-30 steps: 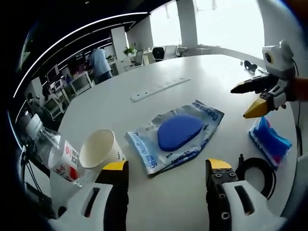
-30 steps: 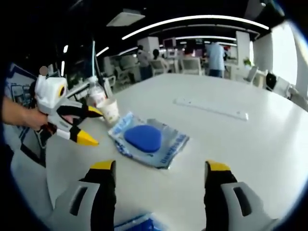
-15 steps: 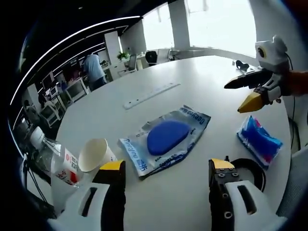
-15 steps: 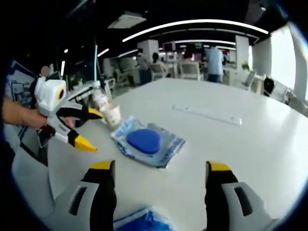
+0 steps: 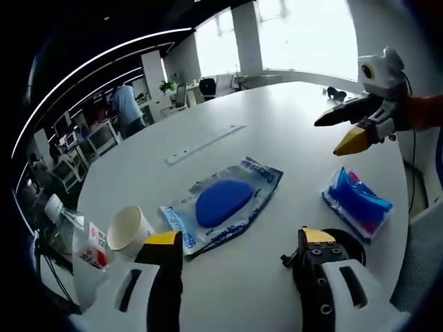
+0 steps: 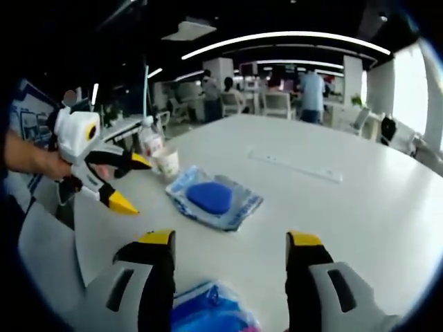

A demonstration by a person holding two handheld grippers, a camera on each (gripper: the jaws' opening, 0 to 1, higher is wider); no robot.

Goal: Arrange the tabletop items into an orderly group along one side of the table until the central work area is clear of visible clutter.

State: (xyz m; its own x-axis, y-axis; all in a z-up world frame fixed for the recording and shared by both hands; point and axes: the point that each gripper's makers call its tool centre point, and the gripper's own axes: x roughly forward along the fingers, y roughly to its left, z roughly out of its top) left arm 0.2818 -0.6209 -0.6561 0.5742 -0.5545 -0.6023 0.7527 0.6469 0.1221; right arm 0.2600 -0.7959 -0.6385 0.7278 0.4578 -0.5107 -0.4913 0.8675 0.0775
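In the left gripper view, going left to right, we see a plastic bottle (image 5: pixel 88 243) touching a paper cup (image 5: pixel 129 229) at the white worktop's (image 5: pixel 291 131) edge, then a flat pouch with a blue pad (image 5: pixel 223 202) in the middle, a black coil (image 5: pixel 346 243) near our left gripper (image 5: pixel 235 243), a blue packet (image 5: pixel 354 207), and the right gripper (image 5: pixel 339 133). Both sets of jaws stand wide apart, holding nothing. Beyond the pouch lies a white power strip (image 5: pixel 204 143).
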